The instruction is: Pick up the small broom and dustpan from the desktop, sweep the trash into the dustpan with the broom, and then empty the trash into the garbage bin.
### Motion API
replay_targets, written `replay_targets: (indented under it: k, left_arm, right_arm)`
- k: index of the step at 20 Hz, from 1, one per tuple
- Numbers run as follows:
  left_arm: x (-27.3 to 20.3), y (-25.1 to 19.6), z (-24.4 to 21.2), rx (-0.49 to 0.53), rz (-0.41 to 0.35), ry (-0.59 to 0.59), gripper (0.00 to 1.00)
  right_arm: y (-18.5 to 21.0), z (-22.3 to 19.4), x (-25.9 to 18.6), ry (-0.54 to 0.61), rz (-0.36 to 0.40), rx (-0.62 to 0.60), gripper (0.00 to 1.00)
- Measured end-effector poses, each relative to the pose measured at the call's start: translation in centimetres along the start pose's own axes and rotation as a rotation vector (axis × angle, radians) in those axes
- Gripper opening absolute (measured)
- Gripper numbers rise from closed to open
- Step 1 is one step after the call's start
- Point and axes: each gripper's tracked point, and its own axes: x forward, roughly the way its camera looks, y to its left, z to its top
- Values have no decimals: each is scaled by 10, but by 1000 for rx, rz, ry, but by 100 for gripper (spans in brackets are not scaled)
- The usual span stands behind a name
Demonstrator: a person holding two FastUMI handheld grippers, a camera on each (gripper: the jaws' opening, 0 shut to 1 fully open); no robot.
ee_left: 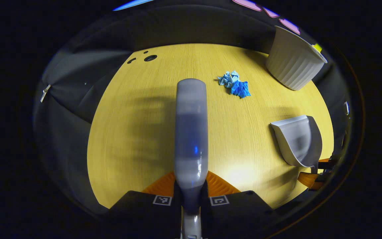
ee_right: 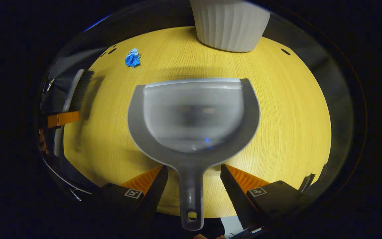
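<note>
A grey small broom (ee_left: 191,132) runs straight ahead from my left gripper (ee_left: 191,181), which is shut on its handle and holds it above the wooden desktop (ee_left: 138,132). Crumpled blue trash (ee_left: 235,84) lies ahead and to the right, beside the white ribbed garbage bin (ee_left: 293,63). In the right gripper view the grey dustpan (ee_right: 194,113) rests on the desktop (ee_right: 293,116) with its mouth toward the bin (ee_right: 230,26). Its handle (ee_right: 191,196) runs back between the fingers of my right gripper (ee_right: 192,176), which is open with gaps on both sides. The trash (ee_right: 132,59) sits far left there.
Round cable holes (ee_left: 150,58) mark the desktop's far left corner, and another hole (ee_right: 285,51) lies right of the bin. The broom (ee_right: 78,89) and a finger of the left gripper (ee_right: 63,119) show at the left edge of the right gripper view. Dark cloth surrounds the desk.
</note>
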Motion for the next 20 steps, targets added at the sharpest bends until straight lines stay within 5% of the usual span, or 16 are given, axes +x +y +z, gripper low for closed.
replay_targets:
  k: [5, 7, 9, 10, 12, 18, 20]
  left_arm:
    - [1, 16, 25, 6, 26, 3, 27]
    - [10, 19, 37, 33, 28, 9, 27]
    - [21, 15, 47, 52, 7, 32, 28]
    - [28, 12, 51, 61, -10, 44, 27]
    - [41, 8, 66, 113, -30, 66, 27]
    - [74, 17, 118, 393, 51, 113, 28]
    - [81, 9, 130, 488, 58, 125, 27]
  right_arm:
    - [6, -4, 12, 70, 37, 13, 94]
    - [7, -2, 15, 84, 49, 23, 77]
    - [6, -2, 15, 106, 61, 38, 40]
    - [8, -2, 14, 117, 74, 26, 45]
    - [3, -4, 14, 143, 97, -12, 29]
    - [-25, 2, 15, 166, 124, -200, 39]
    - [-32, 6, 16, 163, 124, -244, 33]
